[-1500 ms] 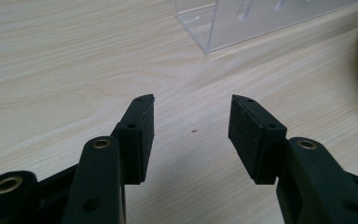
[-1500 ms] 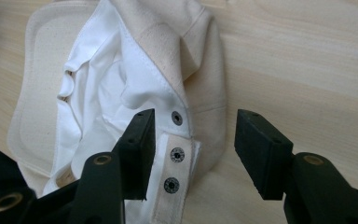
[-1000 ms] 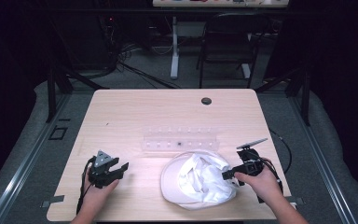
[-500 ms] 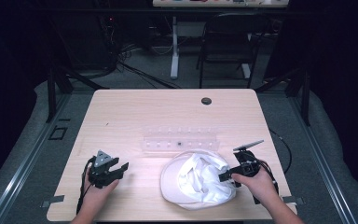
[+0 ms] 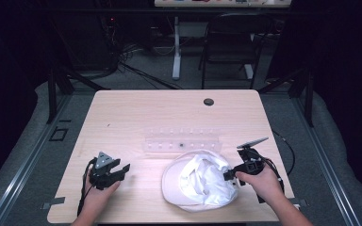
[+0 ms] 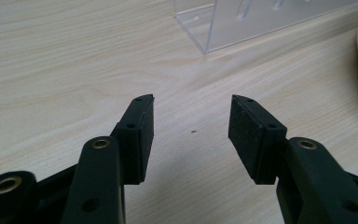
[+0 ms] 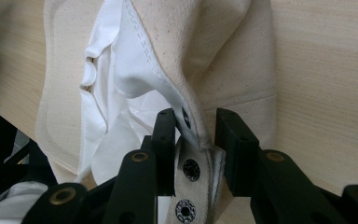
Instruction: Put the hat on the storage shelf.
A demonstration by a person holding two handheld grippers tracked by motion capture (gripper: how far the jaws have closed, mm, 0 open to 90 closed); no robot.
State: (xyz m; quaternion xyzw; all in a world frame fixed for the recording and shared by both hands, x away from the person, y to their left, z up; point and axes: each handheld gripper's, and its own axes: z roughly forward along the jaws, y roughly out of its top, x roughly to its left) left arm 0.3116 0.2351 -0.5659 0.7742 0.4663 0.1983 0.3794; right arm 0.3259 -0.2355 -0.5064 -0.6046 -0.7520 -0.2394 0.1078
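Note:
A cream hat (image 5: 199, 183) lies upside down on the table's near right part, its white lining showing. My right gripper (image 5: 229, 175) is at the hat's right edge, shut on a strap of the hat (image 7: 196, 140) that carries metal snaps; the two jaws pinch the fabric from both sides. My left gripper (image 5: 120, 169) rests low over bare wood at the near left, apart from the hat, its jaws open with nothing between them (image 6: 191, 126).
A clear acrylic rack (image 5: 181, 142) with a row of pegs stands just behind the hat; its corner (image 6: 214, 28) lies ahead of the left gripper. A round cable hole (image 5: 209, 101) sits near the table's far edge. Cables trail off both grippers.
The right gripper has shifted slightly toward the near edge with the hat's strap in it. The left gripper has stayed where it was.

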